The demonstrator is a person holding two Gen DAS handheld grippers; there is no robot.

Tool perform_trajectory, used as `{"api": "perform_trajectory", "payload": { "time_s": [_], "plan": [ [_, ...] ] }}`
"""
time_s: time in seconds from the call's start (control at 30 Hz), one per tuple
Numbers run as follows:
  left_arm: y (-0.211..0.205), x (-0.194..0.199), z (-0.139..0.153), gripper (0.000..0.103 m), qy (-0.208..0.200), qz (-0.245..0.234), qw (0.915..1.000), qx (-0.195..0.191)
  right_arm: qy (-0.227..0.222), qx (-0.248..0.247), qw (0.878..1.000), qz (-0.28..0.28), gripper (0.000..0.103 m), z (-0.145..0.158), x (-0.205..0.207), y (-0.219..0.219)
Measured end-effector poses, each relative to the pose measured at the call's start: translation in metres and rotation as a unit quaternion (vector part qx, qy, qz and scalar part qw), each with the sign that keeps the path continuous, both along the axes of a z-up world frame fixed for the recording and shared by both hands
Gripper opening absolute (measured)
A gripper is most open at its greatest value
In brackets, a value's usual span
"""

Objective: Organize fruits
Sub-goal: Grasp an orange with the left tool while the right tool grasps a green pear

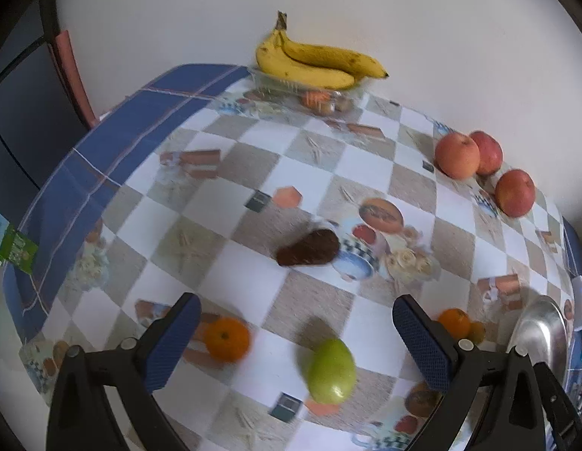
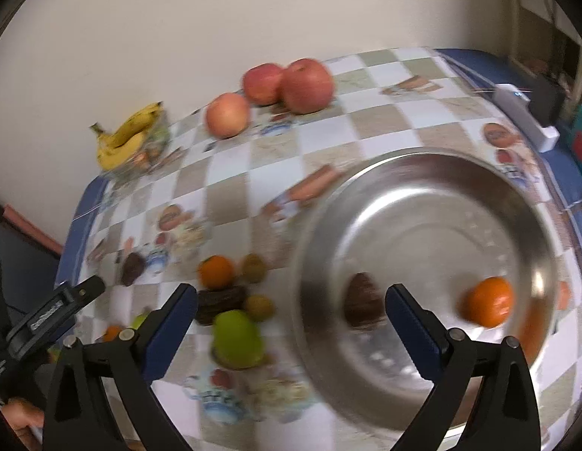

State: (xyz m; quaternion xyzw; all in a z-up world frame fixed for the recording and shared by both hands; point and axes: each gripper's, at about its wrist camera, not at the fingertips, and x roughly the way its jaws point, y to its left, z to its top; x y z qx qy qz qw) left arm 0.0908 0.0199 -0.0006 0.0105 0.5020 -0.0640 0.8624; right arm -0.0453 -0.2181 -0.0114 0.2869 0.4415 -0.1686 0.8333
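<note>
checkered picture-print tablecloth (image 1: 253, 173) against a plain white wall (image 1: 403, 18).
left gripper (image 1: 296, 342) and right gripper (image 2: 291, 323) both stood spread, empty.

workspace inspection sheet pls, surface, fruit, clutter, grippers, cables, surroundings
surface: table under a checked printed cloth with a blue border.
job's things: steel tray holds an orange and a dark brown fruit; three apples near the wall; bananas on a clear container; a green fruit, more oranges and a dark brown fruit loose on the cloth.
clutter: white box and a teal item at the far edge.
grippers: left gripper jaws wide, nothing between the pads; right gripper likewise, over the tray rim.
cables: nothing seen.
surroundings: plain pale wall; chair back at the table's side.
</note>
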Motion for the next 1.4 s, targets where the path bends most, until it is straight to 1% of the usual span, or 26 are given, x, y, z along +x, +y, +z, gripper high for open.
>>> {"api": "perform_trajectory", "payload": {
  "time_s": [0.07,0.13,0.17,0.27,0.37,0.4,0.43,0.47,0.5,0.53,0.57,0.63,0.7,0.77,0.8,0.83,0.9,1.0,1.07,1.2,1.3,1.4],
  "plan": [
    [0.005,0.001,0.003,0.103,-0.007,-0.007,0.9999,-0.008,-0.004,0.015,1.000,0.019,0.100,-0.001,0.008,0.012],
    [0.007,0.002,0.006,0.103,-0.013,-0.015,0.9998,-0.005,-0.004,0.019,0.999,0.044,0.100,0.000,0.016,0.026],
    [0.008,0.002,0.006,0.103,-0.009,-0.017,0.9998,-0.003,-0.002,0.018,0.998,0.063,0.100,0.000,0.020,0.034],
    [0.012,0.004,0.006,0.103,0.000,-0.009,0.9999,-0.012,0.006,-0.006,0.995,0.103,0.100,0.001,0.029,0.055],
    [0.014,0.004,-0.003,0.102,0.013,-0.008,0.9999,0.000,0.021,-0.027,0.993,0.116,0.100,-0.004,0.034,0.065],
    [0.016,0.005,-0.008,0.101,0.021,-0.005,0.9998,-0.003,0.024,-0.030,0.992,0.117,0.099,-0.005,0.035,0.066],
    [0.019,0.005,-0.012,0.100,0.028,0.000,0.9996,-0.007,0.029,-0.034,0.992,0.118,0.094,-0.008,0.036,0.068],
    [0.023,0.007,-0.018,0.093,0.039,0.009,0.9991,-0.011,0.034,-0.037,0.991,0.120,0.083,-0.010,0.036,0.069],
    [0.027,0.008,-0.024,0.084,0.052,0.014,0.9984,-0.016,0.044,-0.039,0.990,0.125,0.076,-0.013,0.037,0.071],
    [0.029,0.009,-0.028,0.082,0.060,0.016,0.9979,-0.018,0.052,-0.040,0.990,0.129,0.067,-0.017,0.038,0.071],
    [0.032,0.010,-0.033,0.080,0.069,0.022,0.9972,-0.019,0.064,-0.039,0.989,0.130,0.064,-0.022,0.039,0.071],
    [0.039,0.010,-0.042,0.075,0.086,0.037,0.9953,-0.026,0.078,-0.041,0.988,0.128,0.061,-0.028,0.039,0.071],
    [0.044,0.011,-0.048,0.066,0.097,0.051,0.9935,-0.032,0.094,-0.042,0.987,0.126,0.058,-0.035,0.039,0.071],
    [0.049,0.011,-0.052,0.062,0.105,0.064,0.9916,-0.040,0.105,-0.046,0.985,0.127,0.055,-0.041,0.040,0.071],
    [0.051,0.011,-0.055,0.056,0.109,0.067,0.9910,-0.041,0.110,-0.048,0.985,0.127,0.053,-0.043,0.041,0.072],
    [0.052,0.011,-0.057,0.055,0.112,0.071,0.9905,-0.039,0.115,-0.051,0.984,0.127,0.052,-0.046,0.041,0.072],
    [0.053,0.010,-0.061,0.048,0.117,0.075,0.9895,-0.038,0.125,-0.056,0.982,0.127,0.049,-0.051,0.042,0.072],
    [0.057,0.010,-0.067,0.044,0.126,0.090,0.9867,-0.047,0.139,-0.065,0.979,0.131,0.047,-0.057,0.043,0.074],
    [0.057,0.010,-0.066,0.043,0.123,0.091,0.9873,-0.043,0.139,-0.072,0.978,0.135,0.042,-0.057,0.044,0.075],
    [0.055,0.009,-0.067,0.038,0.120,0.090,0.9881,-0.035,0.142,-0.086,0.976,0.139,0.041,-0.058,0.044,0.078],
    [0.056,0.011,-0.066,0.038,0.123,0.092,0.9871,-0.047,0.142,-0.081,0.977,0.137,0.041,-0.057,0.044,0.077],
    [0.057,0.011,-0.065,0.038,0.125,0.089,0.9866,-0.054,0.124,-0.061,0.981,0.133,0.040,-0.048,0.042,0.077]
  ]
}}
